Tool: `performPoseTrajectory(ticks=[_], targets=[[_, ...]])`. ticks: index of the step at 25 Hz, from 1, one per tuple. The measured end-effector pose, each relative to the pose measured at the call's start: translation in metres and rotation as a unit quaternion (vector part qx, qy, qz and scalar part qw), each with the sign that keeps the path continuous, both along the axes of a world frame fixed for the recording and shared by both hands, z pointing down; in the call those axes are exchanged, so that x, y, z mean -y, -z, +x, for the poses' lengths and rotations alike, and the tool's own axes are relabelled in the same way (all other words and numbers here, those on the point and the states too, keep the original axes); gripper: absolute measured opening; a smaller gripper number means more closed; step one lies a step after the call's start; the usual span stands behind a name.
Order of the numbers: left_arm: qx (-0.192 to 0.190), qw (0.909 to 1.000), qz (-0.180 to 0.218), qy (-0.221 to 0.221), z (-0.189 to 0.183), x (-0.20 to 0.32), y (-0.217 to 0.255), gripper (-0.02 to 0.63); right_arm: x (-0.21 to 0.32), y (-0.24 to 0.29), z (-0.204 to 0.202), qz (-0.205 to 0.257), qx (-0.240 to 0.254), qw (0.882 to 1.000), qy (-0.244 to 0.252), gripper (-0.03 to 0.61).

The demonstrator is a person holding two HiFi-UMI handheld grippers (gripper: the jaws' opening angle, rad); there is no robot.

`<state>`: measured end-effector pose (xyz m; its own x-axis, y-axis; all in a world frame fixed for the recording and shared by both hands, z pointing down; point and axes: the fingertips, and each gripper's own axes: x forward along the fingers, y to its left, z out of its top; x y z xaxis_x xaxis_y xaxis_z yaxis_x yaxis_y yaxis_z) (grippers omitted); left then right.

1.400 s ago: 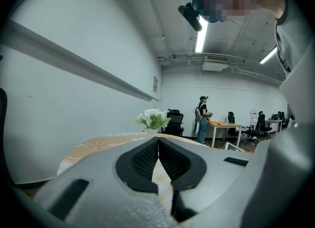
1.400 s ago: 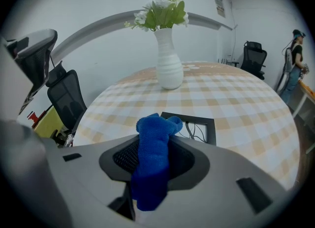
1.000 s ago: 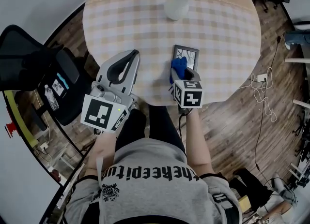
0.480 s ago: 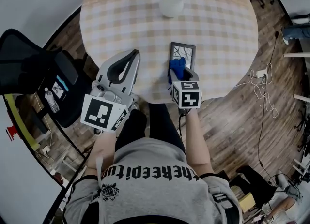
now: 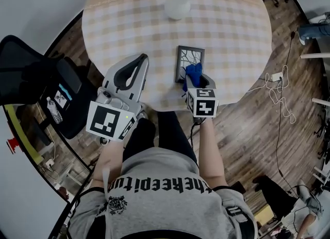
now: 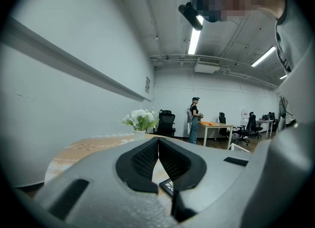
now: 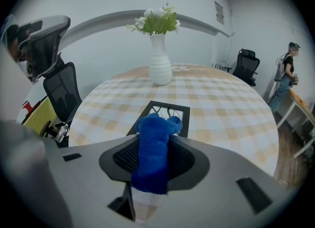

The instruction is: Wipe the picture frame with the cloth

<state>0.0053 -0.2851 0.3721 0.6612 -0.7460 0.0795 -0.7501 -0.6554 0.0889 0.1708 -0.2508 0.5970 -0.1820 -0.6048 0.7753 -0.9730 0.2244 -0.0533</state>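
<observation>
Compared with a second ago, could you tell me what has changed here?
The right gripper slid the blue cloth rightward across the near end of the picture frame. Its claw stays shut on the cloth; the left gripper stays shut and empty.

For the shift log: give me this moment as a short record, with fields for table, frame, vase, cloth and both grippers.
table: round, checked top
picture frame: lying flat near the table's near edge
vase: white, holds flowers, beyond the frame
cloth: blue, bunched, over the frame's near right corner; contact unclear
right gripper: shut on the cloth
left gripper: jaws together, empty, left of the frame
</observation>
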Motion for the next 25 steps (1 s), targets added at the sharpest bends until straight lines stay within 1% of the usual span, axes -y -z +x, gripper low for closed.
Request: performPoseTrajectory(ticks=[4,8,12,16,22,25], targets=[[-0.001,1.0,0.0,-0.005,0.004,0.002,-0.001,0.017,-0.002,0.003,0.011,0.004,-0.008,1.0,-0.011,0.146],[-0.002,0.9999,0.0,-0.012,0.01,0.002,-0.001,0.017,-0.007,0.001,0.033,0.001,-0.031,0.999,-0.03,0.146],[-0.003,0.9998,-0.002,-0.019,0.016,0.002,-0.003,0.017,-0.012,0.0,0.049,-0.002,-0.011,0.998,-0.056,0.146],[-0.002,0.9997,-0.003,-0.025,0.02,0.003,-0.003,0.017,-0.012,-0.005,0.05,0.0,-0.001,0.998,-0.065,0.146],[0.003,0.9997,0.001,-0.025,0.021,0.003,0.001,0.017,-0.01,-0.006,0.049,0.006,0.003,0.998,-0.065,0.146],[0.007,0.9996,0.006,-0.027,0.022,0.002,0.006,0.017,-0.011,-0.001,0.049,0.021,0.012,0.997,-0.068,0.146]])
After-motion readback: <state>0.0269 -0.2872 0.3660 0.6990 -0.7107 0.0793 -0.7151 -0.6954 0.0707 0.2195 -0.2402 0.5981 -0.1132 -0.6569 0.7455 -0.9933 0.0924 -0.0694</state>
